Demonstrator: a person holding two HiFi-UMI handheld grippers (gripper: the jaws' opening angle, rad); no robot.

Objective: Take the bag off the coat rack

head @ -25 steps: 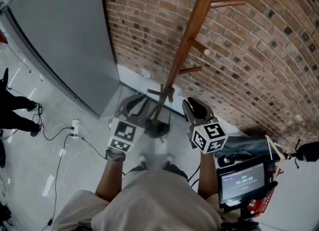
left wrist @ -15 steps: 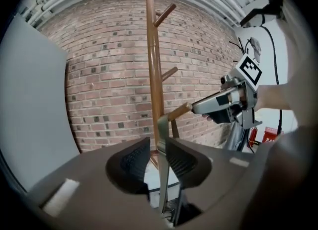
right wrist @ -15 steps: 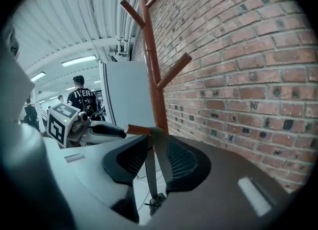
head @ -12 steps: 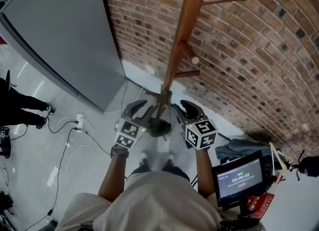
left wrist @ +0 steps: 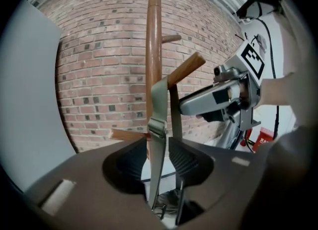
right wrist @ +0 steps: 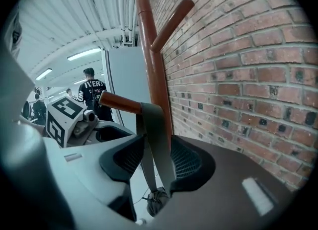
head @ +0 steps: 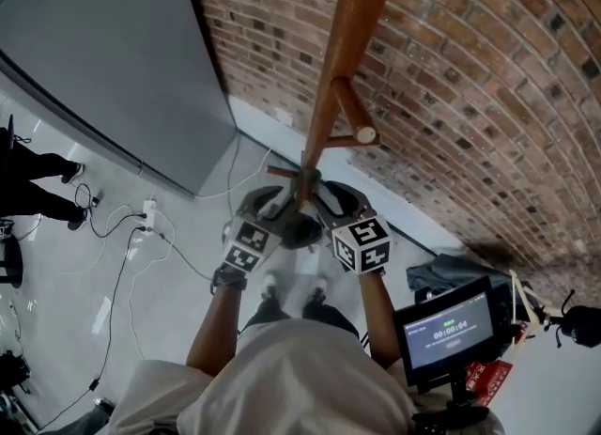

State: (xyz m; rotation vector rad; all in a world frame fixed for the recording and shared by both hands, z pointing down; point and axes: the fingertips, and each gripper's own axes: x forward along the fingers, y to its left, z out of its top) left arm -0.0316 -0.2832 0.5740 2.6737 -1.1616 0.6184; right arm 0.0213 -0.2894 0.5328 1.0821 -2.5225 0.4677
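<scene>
While the bag [head: 302, 230] is hanging low on the coat rack [head: 343, 57], slung by its grey strap [left wrist: 158, 115] over a short wooden peg [left wrist: 186, 70], the approach step is being carried out and nothing is being gripped yet. Going from left to right in the head view, the left gripper [head: 272, 208] is being held near the lower part of the pole, the dark bag is being shown between the two tools, and the right gripper [head: 329, 206] is being held just on the other side.

Both claws are being held spread, their jaws having just been opening. In the left gripper view the strap, with its metal buckle [left wrist: 157, 124], is being framed between the pads without being squeezed. In the right gripper view the same strap is being shown draped over the peg and running down between that claw's pads, likewise unpinched.

Judged from this, a grip on the strap below the peg is being called for next. After that, the loop is needing to be lifted up and outward along the slanting peg until its tip is being cleared, since a straight downward pull would likely be resisted by the wood. Some swinging of the freed bag is being expected.

Being counted:
- one coat rack
- four pegs in the head view
- one bag
- one strap hanging in two runs
- two grippers
- one small screen [head: 449, 330] at the far right
</scene>
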